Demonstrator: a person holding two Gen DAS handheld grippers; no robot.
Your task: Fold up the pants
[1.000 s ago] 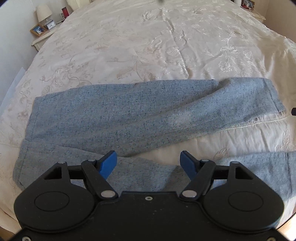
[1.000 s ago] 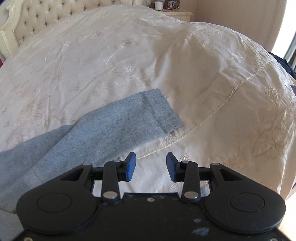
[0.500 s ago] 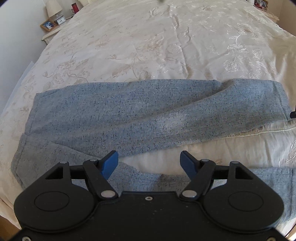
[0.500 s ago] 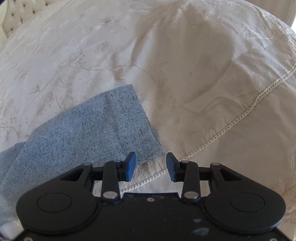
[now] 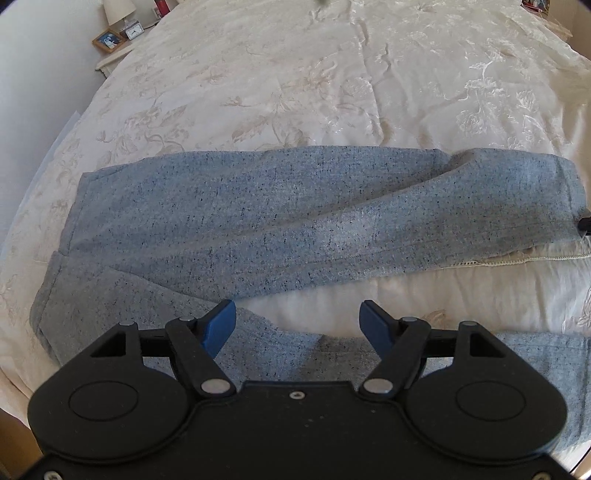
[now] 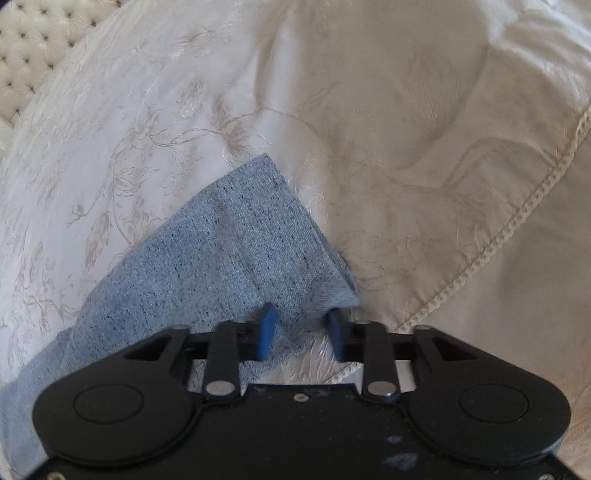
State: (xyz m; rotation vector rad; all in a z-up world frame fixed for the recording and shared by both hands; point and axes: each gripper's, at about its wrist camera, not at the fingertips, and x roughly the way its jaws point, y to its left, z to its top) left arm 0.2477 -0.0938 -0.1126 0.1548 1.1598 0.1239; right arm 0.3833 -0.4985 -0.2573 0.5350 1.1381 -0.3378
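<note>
My right gripper stands over the hem corner of one leg of the pants. Its jaws have just been closing; the two blue pads now stand a narrow gap apart, with the corner of the grey-blue fabric bunched between them. The frame is motion-blurred here, and the gripper body hides the fabric below the pads, so I cannot confirm that the pads press on the cloth. The leg runs from this hem down and to the left and is cut off at the lower left edge of the view.

My left gripper is spread wide, its blue pads far apart and nothing between them. It hangs above the near leg, close to where the two legs part. The gripper body covers most of the near leg.

In the left wrist view the pants lie flat on the cream embroidered bedspread, long axis across the frame: waistband at the left, hems at the right. The far leg is fully visible; its hem reaches the right edge, where a small dark part intrudes that I cannot identify. The two legs spread apart toward the right, with bedspread showing between them. A bedside table at the top left is partly cut off; a picture frame and a small clock stand on it.
</note>
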